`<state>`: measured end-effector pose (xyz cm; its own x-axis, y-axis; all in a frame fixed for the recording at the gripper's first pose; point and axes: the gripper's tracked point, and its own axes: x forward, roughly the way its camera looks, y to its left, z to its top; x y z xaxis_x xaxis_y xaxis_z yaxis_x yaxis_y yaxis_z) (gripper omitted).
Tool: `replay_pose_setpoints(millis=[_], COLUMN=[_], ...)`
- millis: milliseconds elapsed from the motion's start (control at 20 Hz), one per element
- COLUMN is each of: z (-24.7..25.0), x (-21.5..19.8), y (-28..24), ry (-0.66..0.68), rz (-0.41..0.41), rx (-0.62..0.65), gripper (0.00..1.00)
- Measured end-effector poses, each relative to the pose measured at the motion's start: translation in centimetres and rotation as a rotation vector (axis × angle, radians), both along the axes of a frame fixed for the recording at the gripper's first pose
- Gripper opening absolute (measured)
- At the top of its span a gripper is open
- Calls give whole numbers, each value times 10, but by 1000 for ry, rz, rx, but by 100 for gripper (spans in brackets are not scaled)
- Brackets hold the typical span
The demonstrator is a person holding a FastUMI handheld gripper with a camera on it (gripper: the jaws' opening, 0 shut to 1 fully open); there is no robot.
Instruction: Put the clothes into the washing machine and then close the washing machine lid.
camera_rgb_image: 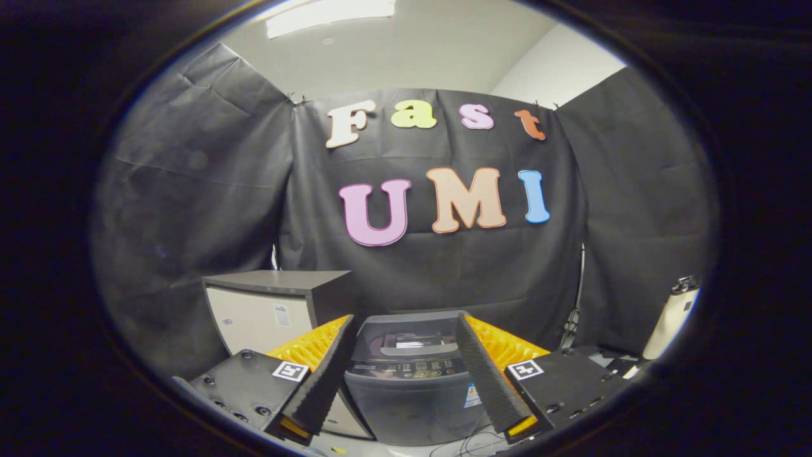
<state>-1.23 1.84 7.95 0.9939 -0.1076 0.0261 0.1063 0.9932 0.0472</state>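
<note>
- My gripper (406,374) is held open, fingers spread wide w/ nothing between them, not touching anything.
- Washing machine (412,387) sits just ahead, framed in the gap between the two fingers; dark grey top-loader, control panel (406,369) facing me.
- Its lid (409,339) looks down over the tub, tinted see-through; something pale shows under it but can't tell what.
- No clothes that I can make out from here.
- Grey-topped cabinet (273,304) w/ pale front stands to the left of the machine, a bit farther back, just beside it.
- Far right: a white bottle-like thing (671,317) w/ dark cap, tilted, well apart from the machine.
- Thin cables (469,444) lie on the floor near the machine's base, right side.
- Black cloth wall (190,178) behind everything; ceiling light (330,13) above.
</note>
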Motion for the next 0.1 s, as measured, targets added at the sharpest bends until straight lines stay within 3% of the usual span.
replay_pose_setpoints(millis=[100], z=[-3], x=[-1], y=[-2], ry=[2], rz=[0], rx=[7], gripper=[98])
